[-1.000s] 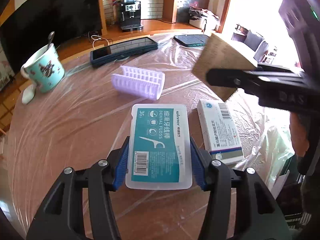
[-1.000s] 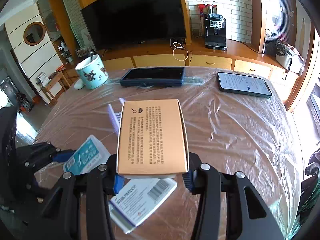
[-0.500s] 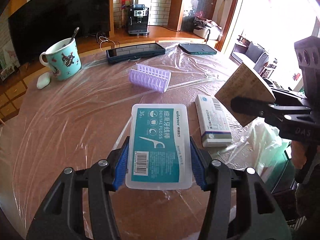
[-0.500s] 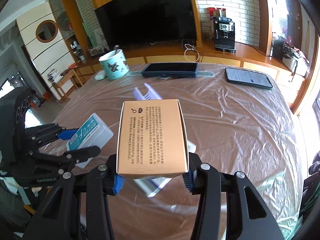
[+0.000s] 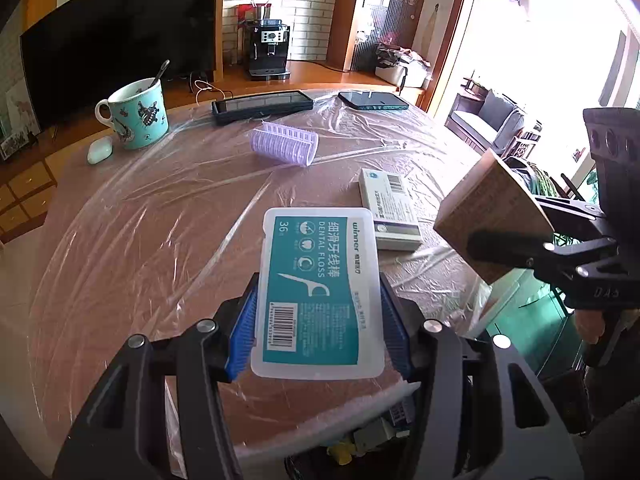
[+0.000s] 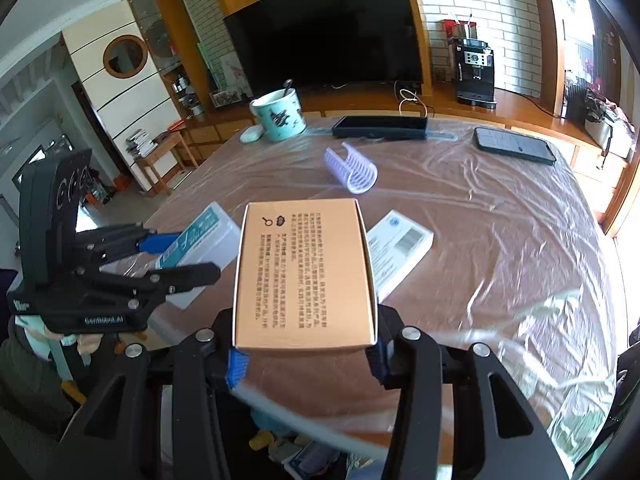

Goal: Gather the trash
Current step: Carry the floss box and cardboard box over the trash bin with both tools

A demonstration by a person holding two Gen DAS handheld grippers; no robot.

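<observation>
My left gripper (image 5: 318,320) is shut on a clear dental floss box (image 5: 318,292) with a teal label, held above the near table edge. My right gripper (image 6: 305,354) is shut on a tan cardboard box (image 6: 304,272), also above the near edge; it shows at the right in the left wrist view (image 5: 490,216). The floss box and left gripper show in the right wrist view (image 6: 200,240). A white medicine box (image 5: 388,208) and a purple ribbed plastic piece (image 5: 284,146) lie on the plastic-covered table. Below the edge, a bin with trash (image 6: 296,452) shows partly.
A teal mug with a spoon (image 5: 138,114) and a white earbud case (image 5: 99,151) stand at the far left. A dark tablet (image 5: 262,106) and a phone (image 5: 372,100) lie at the far edge. A TV and coffee machine stand behind the table.
Both grippers have pulled back and up from the table centre toward its near edge, each keeping its box. The bin has come into view below.
</observation>
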